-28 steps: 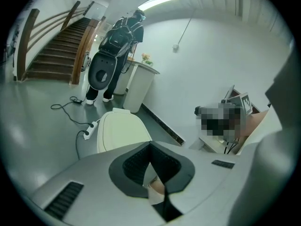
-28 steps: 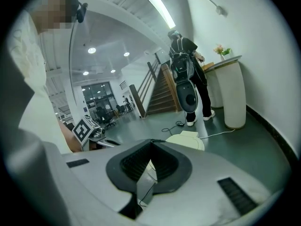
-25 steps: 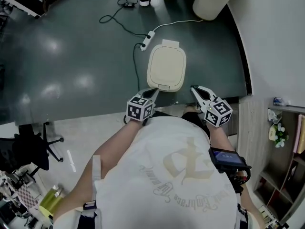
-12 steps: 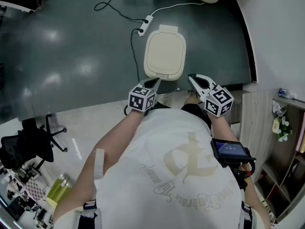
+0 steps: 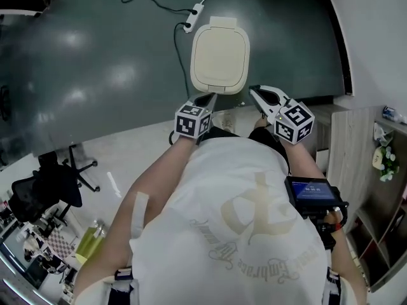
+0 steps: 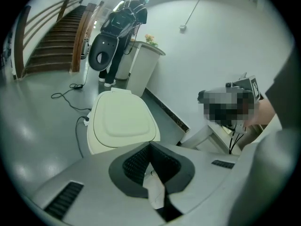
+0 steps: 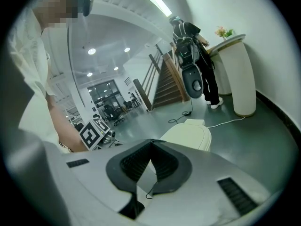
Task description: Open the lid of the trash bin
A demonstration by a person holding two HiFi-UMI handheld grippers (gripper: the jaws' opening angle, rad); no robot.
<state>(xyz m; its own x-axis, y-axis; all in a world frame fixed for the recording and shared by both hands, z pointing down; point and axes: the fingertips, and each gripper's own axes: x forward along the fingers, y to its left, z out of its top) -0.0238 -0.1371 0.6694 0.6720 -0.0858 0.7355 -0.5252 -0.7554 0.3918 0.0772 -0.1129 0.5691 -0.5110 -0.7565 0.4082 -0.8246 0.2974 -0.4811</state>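
The trash bin [image 6: 95, 144] stands on the dark floor [image 5: 95, 56], right in front of the person and a little past both grippers. Its cream lid [image 5: 220, 53] is shut flat. A small tab sits at the far end, most likely the hinge.

The left gripper [image 5: 209, 98] points at the near edge of the lid, and its fingers are closed with nothing in them. The right gripper [image 5: 254, 92] is just beside that edge too - fingers closed and empty. Neither one seems to touch the bin.

The lid looks like smooth, hard plastic, so it is probably light and stiff but a bit slippery. The best place to take hold is likely the near rim, far from the hinge - lift there and it should swing up.
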